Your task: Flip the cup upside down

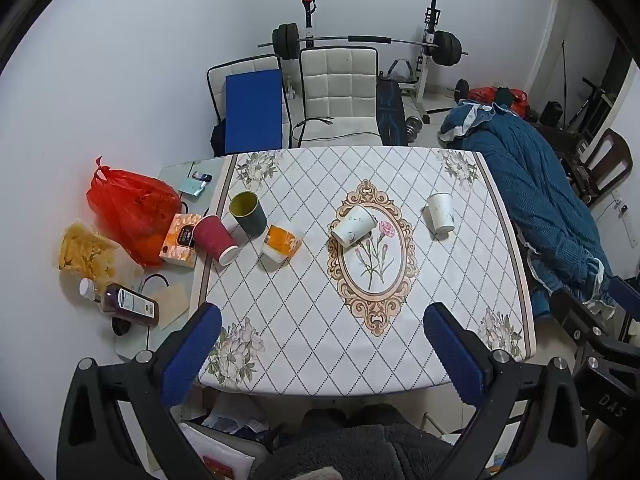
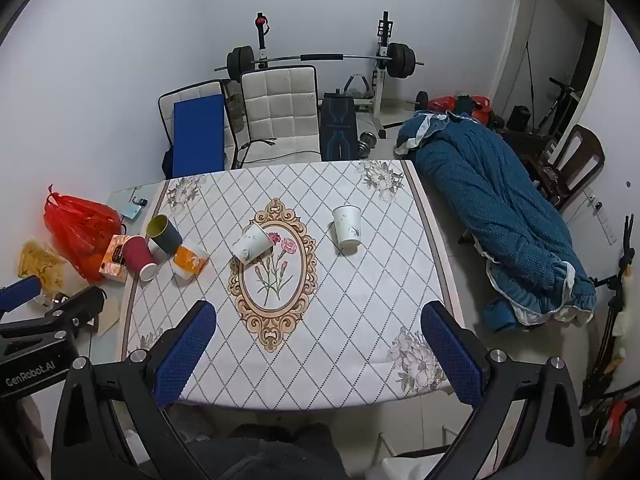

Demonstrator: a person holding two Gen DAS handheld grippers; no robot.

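Both the left gripper (image 1: 322,322) and right gripper (image 2: 318,318) are hovering wide, empty; ahead, the upright cup (image 2: 347,226) is risking tipping if nudged

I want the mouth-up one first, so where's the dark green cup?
In both views the dark green cup stands at the table's far left edge, between the red cup and orange cup.

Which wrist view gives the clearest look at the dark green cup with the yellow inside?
The left wrist view: the dark green cup sits larger there, upright, its yellow interior visible, beside the red cup. In the right wrist view the same cup is smaller and nearer the frame's left edge.
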